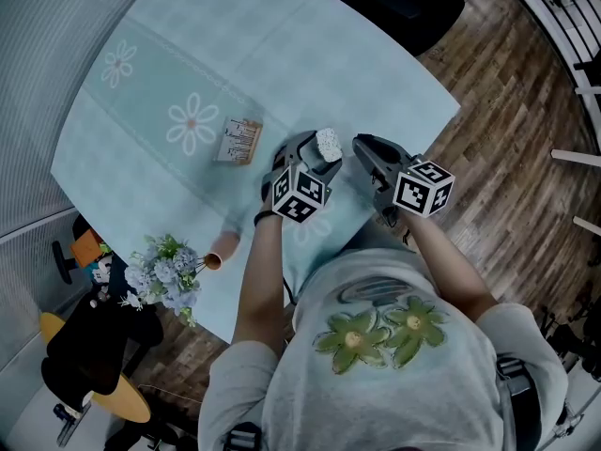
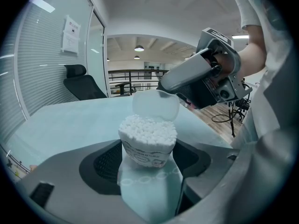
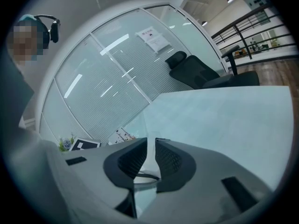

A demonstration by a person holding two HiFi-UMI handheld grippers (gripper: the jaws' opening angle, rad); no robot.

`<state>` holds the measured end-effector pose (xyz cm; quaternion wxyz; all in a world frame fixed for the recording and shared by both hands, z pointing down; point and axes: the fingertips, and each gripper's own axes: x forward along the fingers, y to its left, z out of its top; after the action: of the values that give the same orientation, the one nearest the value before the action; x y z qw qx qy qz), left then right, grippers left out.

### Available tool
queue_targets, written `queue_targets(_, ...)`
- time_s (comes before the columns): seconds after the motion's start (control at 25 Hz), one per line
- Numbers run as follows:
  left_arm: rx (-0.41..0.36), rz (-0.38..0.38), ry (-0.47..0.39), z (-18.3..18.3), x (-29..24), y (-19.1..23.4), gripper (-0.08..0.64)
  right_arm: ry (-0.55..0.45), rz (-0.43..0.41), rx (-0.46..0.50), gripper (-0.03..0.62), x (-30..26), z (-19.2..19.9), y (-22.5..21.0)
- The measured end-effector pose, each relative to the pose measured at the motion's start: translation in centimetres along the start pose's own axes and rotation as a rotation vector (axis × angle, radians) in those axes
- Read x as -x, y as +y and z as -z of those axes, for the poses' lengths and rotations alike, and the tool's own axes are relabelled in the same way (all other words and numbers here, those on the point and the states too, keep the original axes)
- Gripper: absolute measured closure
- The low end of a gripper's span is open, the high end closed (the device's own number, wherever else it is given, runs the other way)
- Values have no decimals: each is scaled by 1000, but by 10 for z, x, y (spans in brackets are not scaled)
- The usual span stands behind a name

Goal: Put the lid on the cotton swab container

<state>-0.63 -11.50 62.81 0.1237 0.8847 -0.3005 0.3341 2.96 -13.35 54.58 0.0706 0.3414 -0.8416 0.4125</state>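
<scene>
Flower-patterned bench [image 1: 188,64], left hand-held gripper [image 1: 315,155] clamped on cotton swab container [image 2: 147,139], right hand-held gripper [image 3: 150,149] pinching clear lid [image 2: 155,105]

The left forearm [image 1: 262,271] and right forearm [image 1: 453,263] reached forward side by side, the left gripper [image 1: 323,154] clamped wide on the cotton swab container [image 2: 147,141], the right gripper [image 1: 364,147] near it, jaws almost together, pinching the clear lid [image 2: 156,105].
</scene>
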Motion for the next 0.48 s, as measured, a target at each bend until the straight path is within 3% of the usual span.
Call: queue_targets(0.48, 4, -2, 2, 1, 0, 0, 224, 16, -6, 24, 546, -2, 1, 6)
